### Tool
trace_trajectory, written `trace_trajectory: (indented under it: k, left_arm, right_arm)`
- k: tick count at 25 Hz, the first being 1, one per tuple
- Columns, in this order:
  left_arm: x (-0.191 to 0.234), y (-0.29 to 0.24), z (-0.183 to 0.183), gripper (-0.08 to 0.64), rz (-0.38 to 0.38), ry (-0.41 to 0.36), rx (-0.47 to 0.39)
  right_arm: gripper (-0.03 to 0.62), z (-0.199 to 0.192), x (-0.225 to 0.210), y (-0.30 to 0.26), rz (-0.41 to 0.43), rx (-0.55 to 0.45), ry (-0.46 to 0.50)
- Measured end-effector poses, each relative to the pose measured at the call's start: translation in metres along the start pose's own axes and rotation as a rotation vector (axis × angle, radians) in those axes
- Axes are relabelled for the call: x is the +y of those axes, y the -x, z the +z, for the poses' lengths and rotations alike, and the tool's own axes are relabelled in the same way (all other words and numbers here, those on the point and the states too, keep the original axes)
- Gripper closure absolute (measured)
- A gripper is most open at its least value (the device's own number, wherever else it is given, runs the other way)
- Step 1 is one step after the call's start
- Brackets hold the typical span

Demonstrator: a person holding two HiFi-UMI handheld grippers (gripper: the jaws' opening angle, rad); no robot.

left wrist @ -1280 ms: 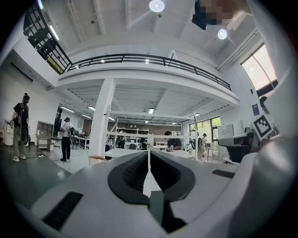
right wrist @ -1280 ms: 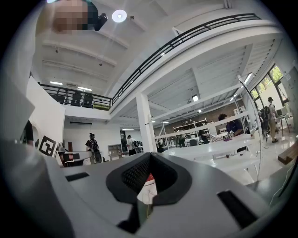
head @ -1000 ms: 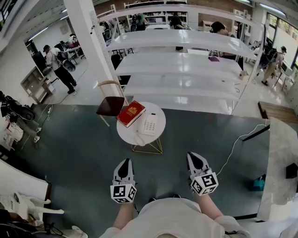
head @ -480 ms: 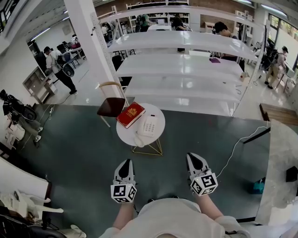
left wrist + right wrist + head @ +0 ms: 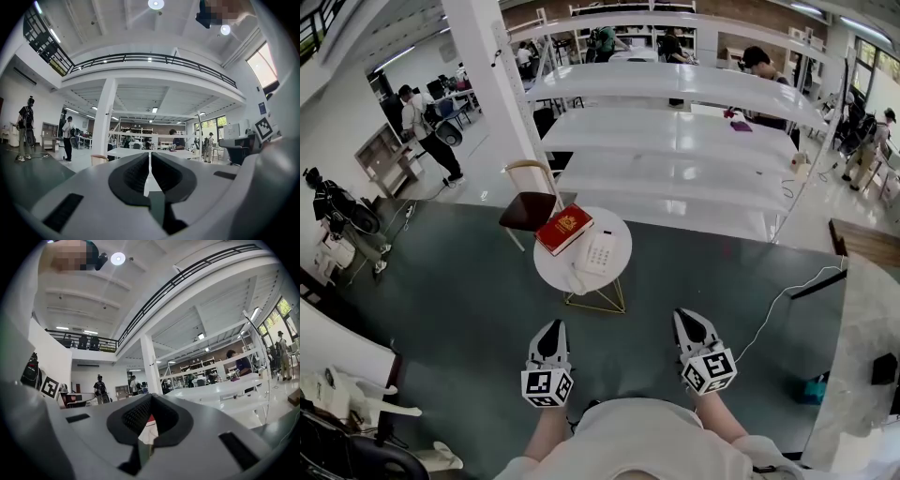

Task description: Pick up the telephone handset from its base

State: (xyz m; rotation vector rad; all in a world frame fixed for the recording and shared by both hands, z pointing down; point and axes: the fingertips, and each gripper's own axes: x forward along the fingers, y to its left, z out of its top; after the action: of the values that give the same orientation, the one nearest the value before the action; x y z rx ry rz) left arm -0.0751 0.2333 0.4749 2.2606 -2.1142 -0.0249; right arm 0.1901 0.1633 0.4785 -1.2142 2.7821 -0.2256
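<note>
Grey flooring surrounds a small round table [image 5: 555,274] at twelve o'clock, well apart from both grippers; on it the telephone [image 5: 603,251] lies beside a red book [image 5: 563,229], its handset [image 5: 590,255] on the base. The left gripper [image 5: 551,328] and right gripper [image 5: 685,320] are clenched, empty; approach, grasp and lift all lie ahead

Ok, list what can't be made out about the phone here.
- Telephone, head view: too small to make out its parts or keys.
- Left gripper view: it is hidden behind the left tongs.
- Right gripper view: right tongs hide all but a sliver of red book.
</note>
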Motion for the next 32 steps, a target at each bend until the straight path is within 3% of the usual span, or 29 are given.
trace_trajectory:
  k: [8, 18, 25, 32]
  left_arm:
    - [-0.016, -0.004, -0.003, 0.532, 0.006, -0.006, -0.011]
    - [-0.003, -0.036, -0.005, 0.535, -0.003, 0.010, -0.025]
    - [0.026, -0.093, -0.014, 0.535, -0.034, -0.002, -0.019]
    - [0.082, -0.186, -0.014, 0.535, -0.081, 0.006, -0.011]
  right_arm:
    - [0.583, 0.003, -0.018, 0.006, 0.009, -0.014, 0.006]
    - [0.583, 0.005, -0.032, -0.020, 0.009, -0.029, 0.006]
    - [0.584, -0.003, -0.049, -0.077, -0.006, -0.014, 0.006]
    - [0.584, -0.006, -0.070, -0.177, -0.034, 0.012, 0.009]
